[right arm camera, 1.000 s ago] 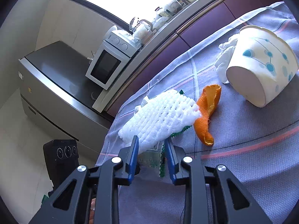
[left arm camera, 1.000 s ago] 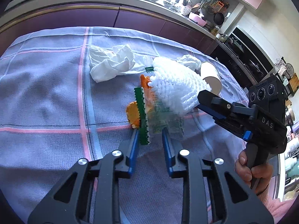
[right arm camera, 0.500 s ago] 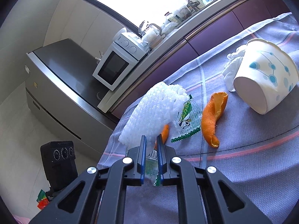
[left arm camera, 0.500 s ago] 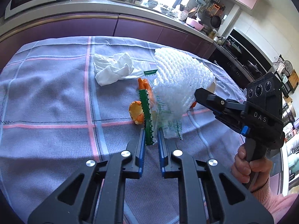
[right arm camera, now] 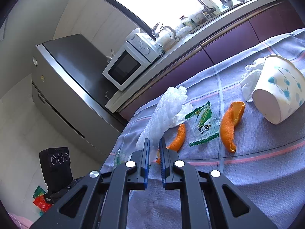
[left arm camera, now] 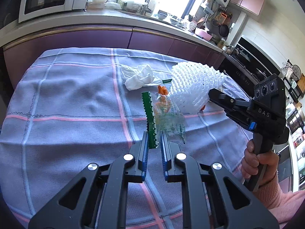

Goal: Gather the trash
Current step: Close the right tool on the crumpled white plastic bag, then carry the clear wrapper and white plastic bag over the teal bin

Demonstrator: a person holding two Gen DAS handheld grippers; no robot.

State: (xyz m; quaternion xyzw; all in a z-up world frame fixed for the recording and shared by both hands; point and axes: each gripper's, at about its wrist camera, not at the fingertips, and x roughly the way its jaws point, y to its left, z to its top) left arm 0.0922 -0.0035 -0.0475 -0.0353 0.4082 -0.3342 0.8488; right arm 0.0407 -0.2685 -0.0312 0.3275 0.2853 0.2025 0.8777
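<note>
Looking along the left wrist view, the left gripper [left arm camera: 154, 143] has its jaws nearly together on the lower corner of a clear candy wrapper [left arm camera: 167, 118] with a green serrated edge, and the wrapper stands up off the checked tablecloth [left arm camera: 66, 114]. That hold is on thin, slippery film at its very edge, so I'd guess a quick swing could let it slide out. Just beyond it the right gripper [left arm camera: 211, 94] carries a white foam fruit net [left arm camera: 192, 87], with a crumpled tissue [left arm camera: 139, 77] lying behind on the cloth; the two bits of trash hang close enough that they could snag each other if the hands cross. From the right wrist view, the right gripper [right arm camera: 153, 148] is pinched on the bottom end of the foam net [right arm camera: 165, 114], which stretches up and away, limp. Under it on the cloth lie an orange peel [right arm camera: 178, 137], a second wrapper [right arm camera: 204, 123], a larger peel [right arm camera: 231, 124] and a tipped paper cup [right arm camera: 276, 93]. The dangling net might drag the near peel or wrapper along, or knock the cup rolling.
</note>
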